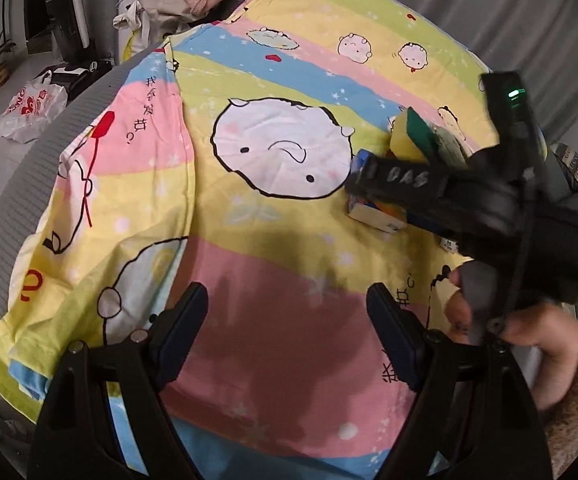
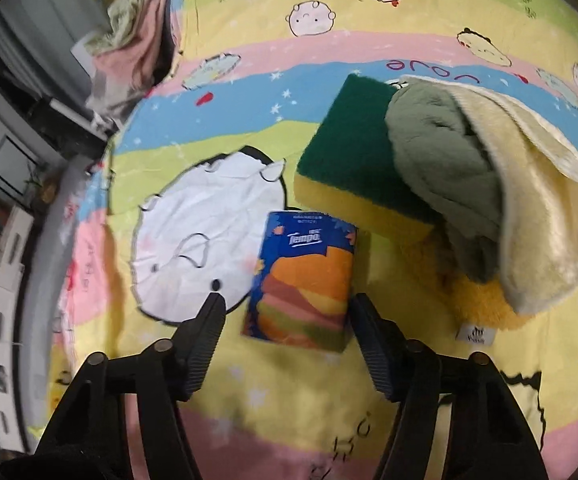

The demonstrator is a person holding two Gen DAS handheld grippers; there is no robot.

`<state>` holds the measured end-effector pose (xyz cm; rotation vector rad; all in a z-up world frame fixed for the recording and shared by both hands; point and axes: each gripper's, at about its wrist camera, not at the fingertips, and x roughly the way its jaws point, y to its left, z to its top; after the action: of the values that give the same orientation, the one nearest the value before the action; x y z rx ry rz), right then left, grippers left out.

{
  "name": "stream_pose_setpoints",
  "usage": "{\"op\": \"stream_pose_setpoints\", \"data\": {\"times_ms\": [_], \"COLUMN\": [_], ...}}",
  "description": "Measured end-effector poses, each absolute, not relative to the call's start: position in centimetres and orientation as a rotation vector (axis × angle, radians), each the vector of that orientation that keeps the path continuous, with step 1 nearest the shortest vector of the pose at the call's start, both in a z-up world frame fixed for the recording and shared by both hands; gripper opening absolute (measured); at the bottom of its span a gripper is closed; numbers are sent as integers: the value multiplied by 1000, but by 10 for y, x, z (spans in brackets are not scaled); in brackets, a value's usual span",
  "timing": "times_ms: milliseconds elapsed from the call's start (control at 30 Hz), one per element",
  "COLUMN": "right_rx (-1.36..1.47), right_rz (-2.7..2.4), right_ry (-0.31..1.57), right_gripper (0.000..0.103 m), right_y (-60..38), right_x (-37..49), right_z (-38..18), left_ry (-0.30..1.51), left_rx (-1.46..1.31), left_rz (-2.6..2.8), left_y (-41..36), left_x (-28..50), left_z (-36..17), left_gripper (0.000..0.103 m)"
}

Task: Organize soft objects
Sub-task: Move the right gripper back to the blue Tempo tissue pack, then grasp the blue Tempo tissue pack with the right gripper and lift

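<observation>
Hovering with its jaws spread wide, the right gripper (image 2: pixel 287 312) straddles a Tempo tissue pack (image 2: pixel 303 276) that lies flat on the cartoon-print bedsheet (image 2: pixel 249 128); the right finger sits just beside the pack's edge, the left finger stands apart from it, so nothing is grasped. Just beyond the pack, a green-and-yellow sponge (image 2: pixel 349 164) rests on the sheet, touching a rolled grey-green towel (image 2: pixel 441 160) with a cream fleece cloth (image 2: pixel 545 216) draped over it. A yellow fluffy item (image 2: pixel 485 300) pokes out from under the cloth, a small label beside it. From the left wrist view, the left gripper (image 1: pixel 287 312) is also spread open and holds nothing, poised above a pink stripe of the sheet. A pink towel pile (image 2: pixel 137 40) sits off the sheet's far left corner.
</observation>
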<state>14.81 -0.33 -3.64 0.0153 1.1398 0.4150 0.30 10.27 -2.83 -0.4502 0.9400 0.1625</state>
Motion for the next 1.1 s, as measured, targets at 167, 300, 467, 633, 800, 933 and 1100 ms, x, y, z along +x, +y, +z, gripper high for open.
{"op": "stream_pose_setpoints", "data": {"times_ms": [167,300,467,633,800,933,1100], "right_rx": [-28,-19,11,-17,15,148,338], "right_rz": [411,442,467,418,394,428,479], "right_ry": [1119,1096,1091,1101,1110,1163,1110], "right_gripper": [57,55,55,55,55,71,72], "right_y": [-8,-18,-53,-90,-117,-138,-168], "right_x": [146,129,97,69,55,60,65], "right_z": [-42,-28,-10,-11,-15,-15,0], "left_ry": [936,932,940,948,961,967,954], "left_rx": [-466,-469,-462,-470,-449,-471,-517], "left_rz": [153,151,144,116,105,80,-20], "left_y": [105,104,95,83,67,61,48], "left_x": [2,2,3,6,9,11,15], "left_z": [-28,-27,-29,-31,-35,-37,-35], "left_gripper": [81,81,81,81,81,81,79]}}
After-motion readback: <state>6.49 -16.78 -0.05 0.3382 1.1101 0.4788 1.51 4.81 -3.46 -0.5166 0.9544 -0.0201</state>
